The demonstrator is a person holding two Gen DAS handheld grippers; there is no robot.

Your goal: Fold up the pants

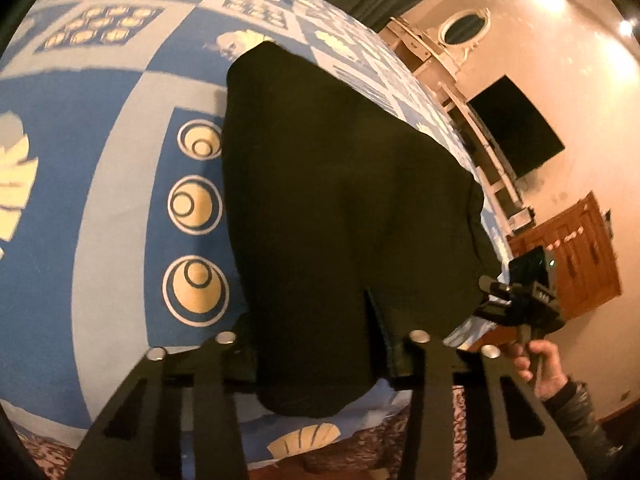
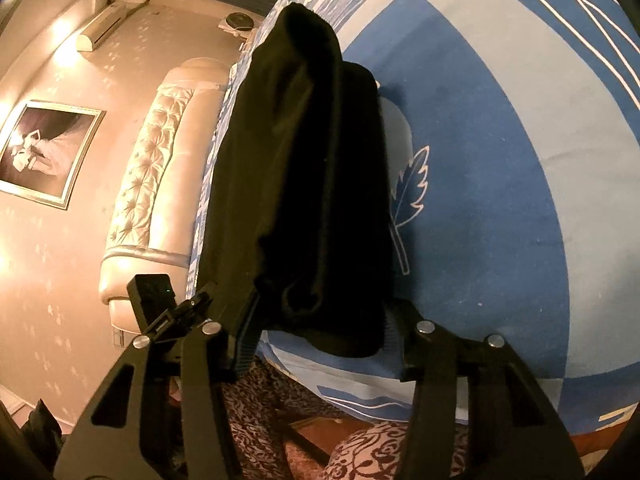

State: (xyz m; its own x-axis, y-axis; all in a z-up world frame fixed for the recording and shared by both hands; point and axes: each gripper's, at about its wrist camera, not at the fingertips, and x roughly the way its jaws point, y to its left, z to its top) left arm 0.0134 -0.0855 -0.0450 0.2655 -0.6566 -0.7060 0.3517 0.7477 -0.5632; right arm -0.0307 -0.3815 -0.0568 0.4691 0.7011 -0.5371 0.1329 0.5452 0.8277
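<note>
Black pants [image 1: 344, 208], folded thick, lying on bedspread [image 1: 120, 208]

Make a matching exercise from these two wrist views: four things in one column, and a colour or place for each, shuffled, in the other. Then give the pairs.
Things
1. pants
2. bedspread
3. wooden door
4. framed picture

Descriptions
A. on the wall beside the tufted headboard
B. black, lying on the bed
C. brown, in the far wall behind the other gripper
D. blue and white, with cream circles and leaves

Pairs: 1-B, 2-D, 3-C, 4-A
</note>
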